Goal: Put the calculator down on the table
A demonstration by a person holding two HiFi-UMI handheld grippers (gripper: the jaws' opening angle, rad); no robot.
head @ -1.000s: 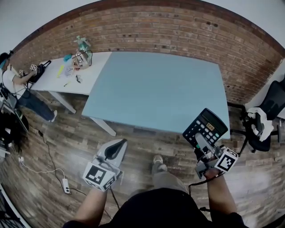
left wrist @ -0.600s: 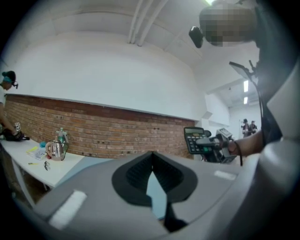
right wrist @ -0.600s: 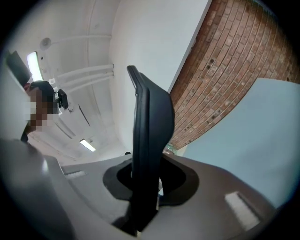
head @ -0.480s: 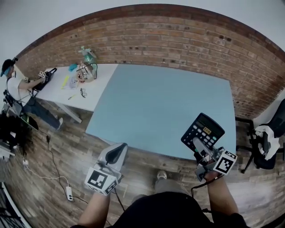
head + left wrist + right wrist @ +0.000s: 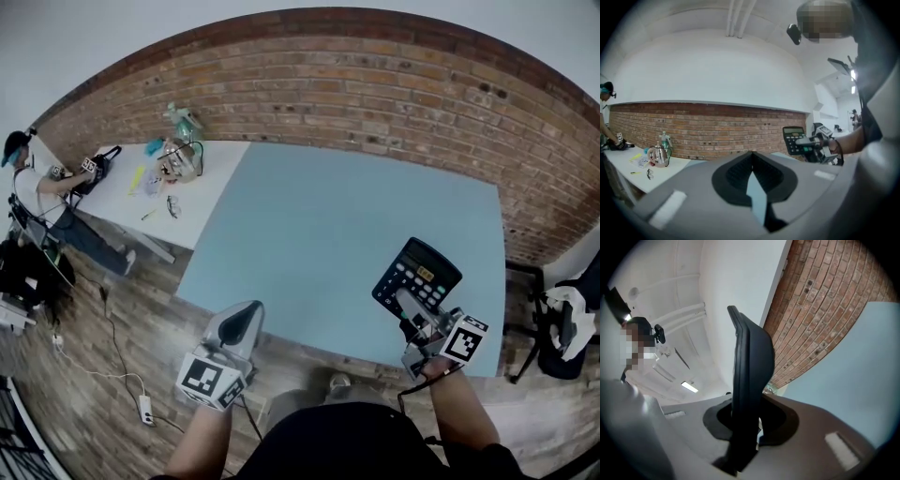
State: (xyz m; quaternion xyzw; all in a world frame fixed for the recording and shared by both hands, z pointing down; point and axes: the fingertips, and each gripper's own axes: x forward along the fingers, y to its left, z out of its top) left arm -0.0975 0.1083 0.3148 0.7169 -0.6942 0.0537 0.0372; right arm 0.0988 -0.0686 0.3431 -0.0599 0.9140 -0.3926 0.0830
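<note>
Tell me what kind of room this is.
Probably a lab or studio workspace rather than a home. A long brick wall runs behind a light-blue table. Another person is busy with equipment at a cluttered white side table. A power strip and cables lie on the wood floor.

The calculator (image 5: pixel 417 278) has its near edge hidden between the right fingers (image 5: pixel 412 307). The clutter (image 5: pixel 176 153) on the far white tabletop (image 5: pixel 202 192) is too small to name. A chair (image 5: pixel 565 323) is cut off at right.
</note>
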